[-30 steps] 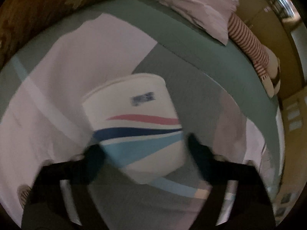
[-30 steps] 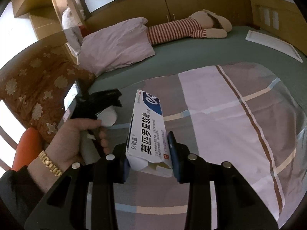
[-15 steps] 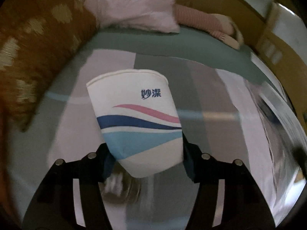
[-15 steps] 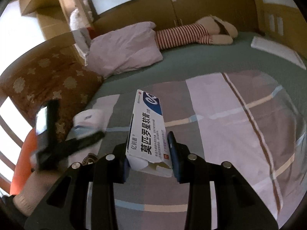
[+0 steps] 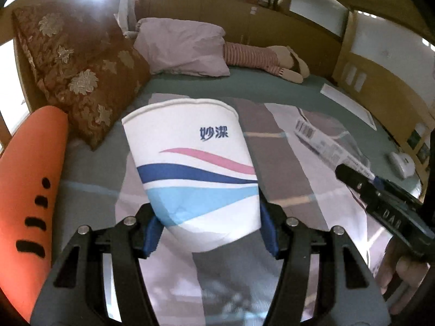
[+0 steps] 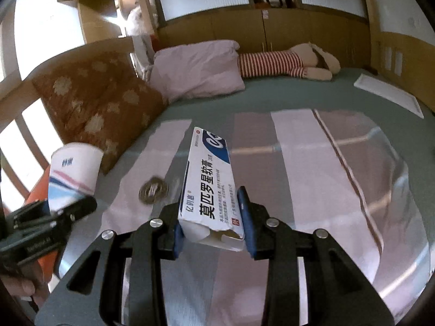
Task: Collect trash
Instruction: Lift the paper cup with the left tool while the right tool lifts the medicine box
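Observation:
My left gripper (image 5: 210,229) is shut on a white paper cup (image 5: 193,168) with pink, dark blue and light blue stripes, held upright above the bed. The cup also shows at the left of the right wrist view (image 6: 73,174). My right gripper (image 6: 212,229) is shut on a white and blue ointment box (image 6: 209,187) with Chinese print, held above the quilt. The box also shows at the right of the left wrist view (image 5: 326,144). A small round brownish object (image 6: 153,190) lies on the quilt between the two grippers.
The bed has a plaid quilt (image 6: 312,179) over a green sheet (image 6: 272,97). A brown floral cushion (image 5: 81,78), a pink pillow (image 6: 198,68), a striped plush toy (image 6: 285,63) and an orange cushion (image 5: 30,190) lie around. A white sheet (image 6: 388,92) lies far right.
The left gripper has lifted the cup off the quilt and levelled out toward the head of the bed. The right gripper keeps holding the box, raised slightly.

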A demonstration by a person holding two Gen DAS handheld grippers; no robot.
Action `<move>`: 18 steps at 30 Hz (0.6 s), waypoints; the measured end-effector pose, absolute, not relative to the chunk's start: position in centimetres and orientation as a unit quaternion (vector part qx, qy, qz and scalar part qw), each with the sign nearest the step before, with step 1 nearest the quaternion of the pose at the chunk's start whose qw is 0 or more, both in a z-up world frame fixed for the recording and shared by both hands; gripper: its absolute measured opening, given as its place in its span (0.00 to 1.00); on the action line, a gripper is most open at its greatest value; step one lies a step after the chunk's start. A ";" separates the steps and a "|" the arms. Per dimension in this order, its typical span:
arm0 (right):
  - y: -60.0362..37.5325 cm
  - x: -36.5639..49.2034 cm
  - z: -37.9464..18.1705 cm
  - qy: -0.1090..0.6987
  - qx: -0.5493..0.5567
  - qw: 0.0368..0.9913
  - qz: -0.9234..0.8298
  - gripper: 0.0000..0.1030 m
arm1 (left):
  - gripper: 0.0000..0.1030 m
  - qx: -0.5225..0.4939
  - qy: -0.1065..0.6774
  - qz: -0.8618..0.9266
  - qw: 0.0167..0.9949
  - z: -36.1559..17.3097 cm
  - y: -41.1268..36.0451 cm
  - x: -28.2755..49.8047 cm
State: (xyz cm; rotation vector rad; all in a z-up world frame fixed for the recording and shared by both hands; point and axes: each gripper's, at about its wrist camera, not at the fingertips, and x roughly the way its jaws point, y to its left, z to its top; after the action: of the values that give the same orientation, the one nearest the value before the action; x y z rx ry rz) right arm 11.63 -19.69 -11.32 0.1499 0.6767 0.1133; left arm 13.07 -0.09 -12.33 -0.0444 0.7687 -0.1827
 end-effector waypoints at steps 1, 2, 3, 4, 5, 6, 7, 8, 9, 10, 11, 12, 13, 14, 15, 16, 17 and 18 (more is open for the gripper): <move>-19.5 11.0 -11.3 0.330 0.068 0.940 0.052 0.35 | 0.59 -0.017 0.374 -0.091 0.923 -12.5 -0.2 12.8; -19.5 10.5 -11.3 0.328 0.065 0.941 0.050 0.35 | 0.59 -0.011 0.372 -0.094 0.923 -12.6 -0.6 12.7; -19.6 10.1 -11.2 0.326 0.065 0.942 0.047 0.35 | 0.59 -0.005 0.369 -0.095 0.924 -12.5 -0.8 12.6; -19.6 9.6 -11.1 0.324 0.065 0.943 0.043 0.35 | 0.59 -0.002 0.367 -0.094 0.925 -12.4 -0.7 12.6; -19.7 9.2 -11.2 0.322 0.067 0.943 0.040 0.35 | 0.59 -0.001 0.366 -0.091 0.926 -12.4 -0.7 12.5; -19.8 8.9 -11.1 0.322 0.069 0.943 0.037 0.35 | 0.59 -0.003 0.367 -0.090 0.926 -12.5 -0.7 12.3; -20.0 8.4 -11.0 0.320 0.073 0.944 0.035 0.35 | 0.59 -0.006 0.370 -0.091 0.925 -12.5 -0.6 12.4; -20.2 8.0 -10.8 0.316 0.076 0.945 0.033 0.35 | 0.59 -0.010 0.372 -0.093 0.923 -12.5 -0.8 12.3; -20.6 7.2 -10.3 0.306 0.078 0.948 0.029 0.35 | 0.59 -0.010 0.372 -0.097 0.923 -12.5 -1.0 12.1; -20.9 6.6 -10.1 0.300 0.082 0.950 0.027 0.35 | 0.59 -0.007 0.370 -0.104 0.923 -12.5 -1.4 11.9; -21.6 5.8 -9.7 0.296 0.090 0.951 0.026 0.35 | 0.59 -0.004 0.368 -0.108 0.924 -12.5 -1.7 11.9; -22.4 4.9 -9.2 0.291 0.104 0.951 0.027 0.35 | 0.59 -0.001 0.364 -0.114 0.925 -12.4 -2.1 11.7; -23.7 3.6 -8.7 0.286 0.123 0.950 0.029 0.35 | 0.59 -0.001 0.360 -0.122 0.925 -12.2 -2.6 11.6; -24.9 2.6 -8.2 0.282 0.138 0.949 0.031 0.35 | 0.59 -0.001 0.359 -0.130 0.924 -12.2 -3.0 11.6; -26.4 1.3 -7.7 0.277 0.153 0.948 0.029 0.35 | 0.59 -0.001 0.358 -0.146 0.922 -11.9 -3.8 11.4; -28.4 -0.5 -7.1 0.272 0.166 0.948 0.019 0.35 | 0.59 0.001 0.356 -0.162 0.920 -11.7 -4.7 11.3; -30.0 -2.0 -6.5 0.266 0.177 0.948 0.011 0.35 | 0.59 0.005 0.354 -0.175 0.919 -11.4 -5.5 11.1; -31.8 -3.7 -5.9 0.258 0.185 0.948 0.000 0.35 | 0.59 0.012 0.351 -0.195 0.916 -11.0 -7.0 10.7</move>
State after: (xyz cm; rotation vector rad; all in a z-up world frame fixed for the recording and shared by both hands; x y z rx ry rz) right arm -3.73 -31.82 -5.94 0.3770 0.5259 -0.0002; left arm 10.67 -7.02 -11.04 0.0241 0.7231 -0.4022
